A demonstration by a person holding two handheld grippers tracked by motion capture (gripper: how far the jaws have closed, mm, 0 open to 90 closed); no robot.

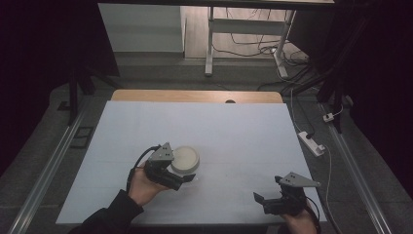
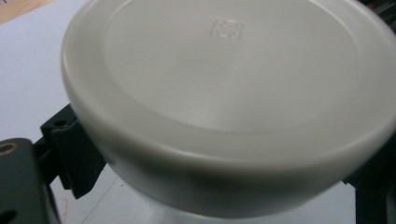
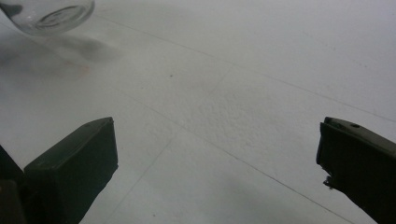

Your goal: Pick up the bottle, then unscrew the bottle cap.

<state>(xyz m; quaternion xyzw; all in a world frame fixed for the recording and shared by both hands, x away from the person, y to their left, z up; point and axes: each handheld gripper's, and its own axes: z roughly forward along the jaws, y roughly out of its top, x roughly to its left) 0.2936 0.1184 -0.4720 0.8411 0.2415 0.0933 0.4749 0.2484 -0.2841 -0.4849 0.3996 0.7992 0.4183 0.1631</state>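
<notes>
A glass jar with a round white lid (image 1: 185, 159) sits in my left gripper (image 1: 181, 174), left of the white mat's middle. In the left gripper view the lid (image 2: 224, 84) looms close, with a black jaw on each side below its rim, shut on the jar. The right gripper view shows the jar's clear glass base (image 3: 49, 13) tilted, and its shadow falls on the mat beside it. My right gripper (image 1: 269, 191) is near the front right corner of the mat. Its jaws stand wide open over bare mat (image 3: 217, 140).
A white mat (image 1: 234, 131) covers the table, and a strip of wooden tabletop (image 1: 195, 96) shows at the far edge. A white power strip (image 1: 311, 143) with cables lies on the floor to the right. A desk frame (image 1: 209, 44) stands beyond the table.
</notes>
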